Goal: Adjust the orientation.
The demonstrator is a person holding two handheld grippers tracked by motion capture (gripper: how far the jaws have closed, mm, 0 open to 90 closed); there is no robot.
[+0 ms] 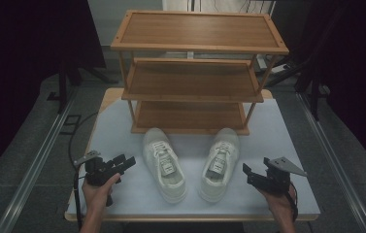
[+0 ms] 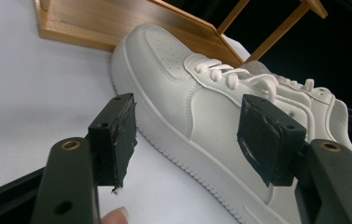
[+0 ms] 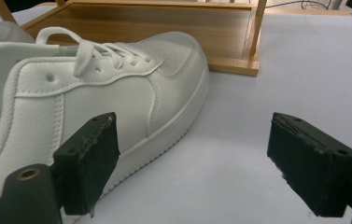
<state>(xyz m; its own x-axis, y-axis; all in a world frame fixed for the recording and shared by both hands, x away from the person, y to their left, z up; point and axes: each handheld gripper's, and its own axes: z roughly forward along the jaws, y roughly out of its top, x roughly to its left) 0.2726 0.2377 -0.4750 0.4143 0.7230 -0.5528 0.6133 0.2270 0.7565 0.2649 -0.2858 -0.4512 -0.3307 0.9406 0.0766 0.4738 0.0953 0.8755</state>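
Two hands at the near edge of the bench (image 1: 122, 204) each aim a hand-held gripper at a pair of white sneakers. From left: the left hand-held gripper (image 1: 124, 163), jaws apart and empty, faces the left sneaker (image 1: 164, 164); the right sneaker (image 1: 219, 163) lies just beside it, toes toward the wooden shoe rack (image 1: 197, 46); the right hand-held gripper (image 1: 246, 171) is likewise spread and empty. A sound grasp probably means straddling each shoe's collar or side wall, pads square, before lifting. White bench top, grey floor, dark curtains surround.
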